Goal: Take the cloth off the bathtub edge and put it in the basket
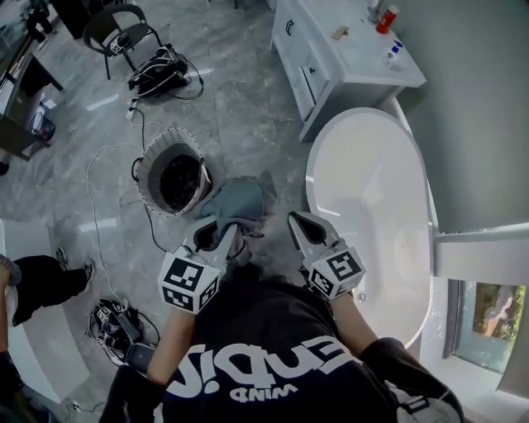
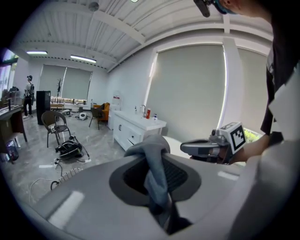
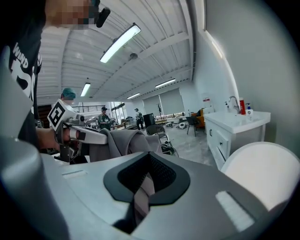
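A white vanity cabinet [image 1: 318,70] carries a red bottle [image 1: 386,18] at its countertop's wall edge. On the marble floor [image 1: 240,99], a black chair [image 1: 120,29] stands near tangled cables [image 1: 161,73].

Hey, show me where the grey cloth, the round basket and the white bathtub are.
grey cloth [image 1: 235,202]: head view, middle of the bunched fabric.
round white-rimmed basket [image 1: 147,172]: head view, left rim.
white oval bathtub [image 1: 372,194]: head view, bare inner floor.

Ceiling strip lights [image 3: 120,43] glowing overhead; blinds [image 2: 187,89] passing soft daylight. Gripper views bowing, darkening toward black corners. Cloth [image 2: 157,173] near lens blurring. Floor [image 1: 240,91] throwing pale glare streaks.
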`<state>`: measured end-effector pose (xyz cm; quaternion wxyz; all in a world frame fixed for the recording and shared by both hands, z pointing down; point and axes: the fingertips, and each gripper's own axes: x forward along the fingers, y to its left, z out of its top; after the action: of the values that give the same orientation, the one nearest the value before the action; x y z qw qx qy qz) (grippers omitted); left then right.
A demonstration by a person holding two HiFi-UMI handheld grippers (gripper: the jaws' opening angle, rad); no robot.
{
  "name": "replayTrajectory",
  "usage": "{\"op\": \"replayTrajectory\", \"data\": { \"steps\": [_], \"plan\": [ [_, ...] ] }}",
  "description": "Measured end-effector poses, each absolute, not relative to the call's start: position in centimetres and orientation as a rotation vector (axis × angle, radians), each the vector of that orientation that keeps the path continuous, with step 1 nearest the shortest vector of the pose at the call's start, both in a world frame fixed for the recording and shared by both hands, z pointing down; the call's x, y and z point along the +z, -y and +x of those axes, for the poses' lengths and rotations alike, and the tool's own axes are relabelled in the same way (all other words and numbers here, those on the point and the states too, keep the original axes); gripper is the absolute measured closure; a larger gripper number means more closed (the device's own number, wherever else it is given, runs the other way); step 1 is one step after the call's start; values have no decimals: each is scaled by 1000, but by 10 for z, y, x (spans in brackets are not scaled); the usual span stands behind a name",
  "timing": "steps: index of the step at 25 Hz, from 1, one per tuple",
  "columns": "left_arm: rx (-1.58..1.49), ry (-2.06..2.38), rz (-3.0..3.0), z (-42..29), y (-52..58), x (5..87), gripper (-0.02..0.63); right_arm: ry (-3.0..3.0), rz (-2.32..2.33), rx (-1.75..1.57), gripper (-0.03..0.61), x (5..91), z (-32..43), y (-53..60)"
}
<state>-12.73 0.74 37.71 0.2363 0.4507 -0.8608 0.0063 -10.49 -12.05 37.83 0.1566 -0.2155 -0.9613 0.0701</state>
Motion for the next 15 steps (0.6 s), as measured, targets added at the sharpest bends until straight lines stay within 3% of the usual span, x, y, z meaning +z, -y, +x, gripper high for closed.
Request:
{"op": "replayTrajectory", "data": {
  "steps": [15],
  "plan": [
    [-89,2501,923,-185,-138,380,568,2641,-995,125,569,369,-204,-21]
  ]
}}
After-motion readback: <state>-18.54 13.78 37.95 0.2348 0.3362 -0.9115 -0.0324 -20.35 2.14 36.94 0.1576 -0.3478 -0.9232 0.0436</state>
